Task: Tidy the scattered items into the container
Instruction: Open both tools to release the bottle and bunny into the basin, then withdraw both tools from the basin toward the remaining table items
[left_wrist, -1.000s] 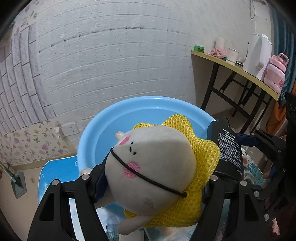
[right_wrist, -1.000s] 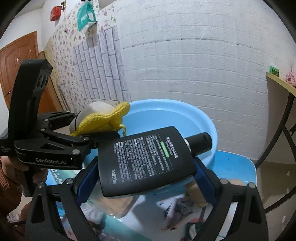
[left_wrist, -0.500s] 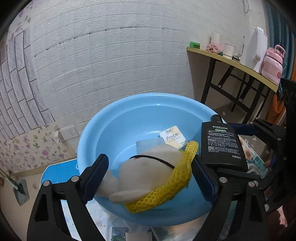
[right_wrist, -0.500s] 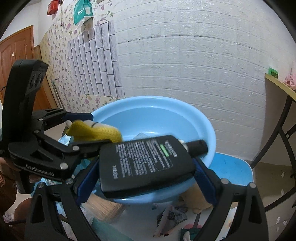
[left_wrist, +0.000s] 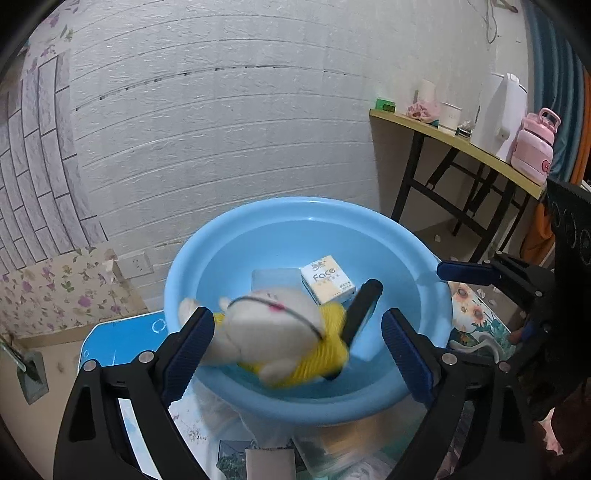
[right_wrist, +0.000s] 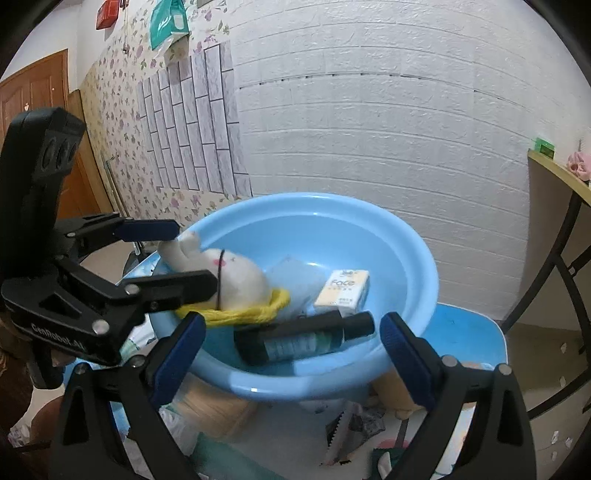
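1. The left gripper (left_wrist: 295, 332) has its jaws spread wide and they have just been opening; the blue pads press on nothing, though the plush toy (left_wrist: 273, 325) (blurred, pale body with a yellow mesh collar) shows between them, over the near side of the basin.
2. The right gripper (right_wrist: 291, 343) also stands wide open, empty, its pads clear of the black bottle (right_wrist: 299, 339), which lies tilted inside the basin, cap toward 3 o'clock in the right wrist view.
3. The blue basin (left_wrist: 413, 240) sits just ahead of both grippers. In the left wrist view the toy is at 7 o'clock within it, the bottle beside it at 4 o'clock, touching the yellow collar.
4. Farther in, a small box (left_wrist: 327, 282) marked "Face" rests near the basin's middle, with a pale blue packet (left_wrist: 275, 277) at its 9 o'clock.
5. Outward, at 2 o'clock from the basin, a side table (left_wrist: 443, 136) by the white brick wall carries a pink bottle (left_wrist: 533, 147).
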